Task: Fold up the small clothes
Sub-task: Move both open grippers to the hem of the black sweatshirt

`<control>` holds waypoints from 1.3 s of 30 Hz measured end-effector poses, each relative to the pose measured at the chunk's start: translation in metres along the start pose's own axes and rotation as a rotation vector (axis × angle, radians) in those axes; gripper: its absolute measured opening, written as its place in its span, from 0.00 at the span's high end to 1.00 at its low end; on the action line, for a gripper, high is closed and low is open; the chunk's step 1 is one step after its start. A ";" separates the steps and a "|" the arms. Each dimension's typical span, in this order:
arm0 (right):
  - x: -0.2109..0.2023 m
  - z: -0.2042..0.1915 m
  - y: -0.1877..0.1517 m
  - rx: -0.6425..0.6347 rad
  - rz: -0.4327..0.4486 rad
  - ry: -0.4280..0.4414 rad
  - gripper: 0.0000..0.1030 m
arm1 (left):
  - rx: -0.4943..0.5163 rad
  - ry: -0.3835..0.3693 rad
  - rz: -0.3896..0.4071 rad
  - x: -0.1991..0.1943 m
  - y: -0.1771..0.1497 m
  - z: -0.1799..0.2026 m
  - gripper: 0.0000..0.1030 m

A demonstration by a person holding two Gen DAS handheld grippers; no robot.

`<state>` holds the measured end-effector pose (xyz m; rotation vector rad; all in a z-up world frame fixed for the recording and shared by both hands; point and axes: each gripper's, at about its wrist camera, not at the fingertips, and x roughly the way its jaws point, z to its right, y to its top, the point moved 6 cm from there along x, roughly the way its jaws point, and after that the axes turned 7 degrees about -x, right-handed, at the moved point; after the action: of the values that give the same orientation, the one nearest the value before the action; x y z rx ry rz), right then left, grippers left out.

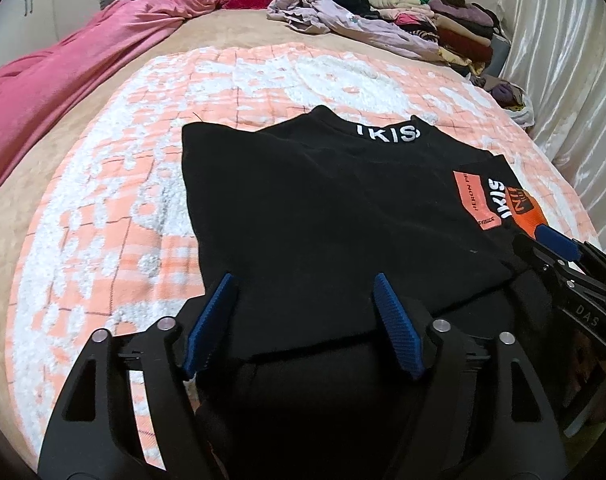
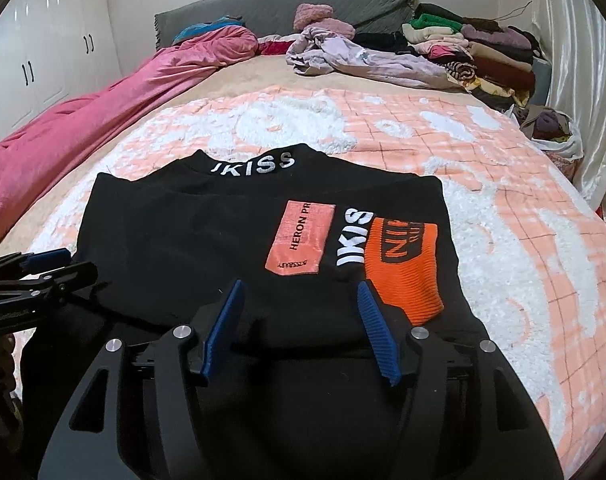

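- Left wrist view: the left gripper (image 1: 303, 312) sits low over the near edge of the black top (image 1: 323, 208), jaws spread wide, blue pads (image 1: 399, 328) on either side of the cloth but not squeezing it, so it's got hold of nothing
- Same view: the top lies partly folded on the peach and white blanket (image 1: 103, 208) on the bed, collar pointing away with white lettering on it, orange patches at its right side
- The right gripper (image 1: 559, 252) pokes in at the right edge, just beside those orange patches; from this angle I can't tell how far open it is
- Right wrist view: the right gripper (image 2: 299, 320) hovers over the near hem of the black top (image 2: 175, 232), jaws clearly apart, 2 blue pads (image 2: 377, 340) clear of the fabric, nothing gripped
- The orange patch (image 2: 403, 276) sits just past its right pad, a salmon patch (image 2: 299, 236) next to it
- The left gripper (image 2: 43, 264) shows at the left edge, near the top's left side
- Further back: a pink duvet (image 2: 103, 108) along the left, a lilac garment (image 2: 367, 60) in a heap, and a stack of folded clothes (image 2: 483, 52) by the curtain
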<state>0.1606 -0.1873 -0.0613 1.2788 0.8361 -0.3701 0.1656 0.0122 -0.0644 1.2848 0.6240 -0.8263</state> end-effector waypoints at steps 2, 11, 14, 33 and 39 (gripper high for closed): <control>-0.001 -0.001 0.000 -0.002 0.001 0.000 0.39 | -0.003 0.004 0.006 -0.003 0.000 -0.001 0.29; -0.014 0.000 0.003 0.002 0.030 -0.021 0.19 | -0.018 0.001 0.036 -0.020 0.001 -0.002 0.14; -0.022 0.003 0.005 0.012 0.052 -0.029 0.19 | -0.018 0.000 0.044 -0.025 0.001 -0.002 0.11; -0.060 0.002 0.001 -0.002 0.102 -0.060 0.17 | -0.018 0.012 0.096 -0.059 -0.014 -0.007 0.09; -0.073 0.005 -0.008 -0.003 0.109 -0.071 0.11 | -0.019 0.017 0.105 -0.069 -0.023 -0.010 0.09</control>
<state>0.1088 -0.2090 -0.0131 1.2954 0.7033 -0.3252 0.1081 0.0326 -0.0244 1.2974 0.5711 -0.7223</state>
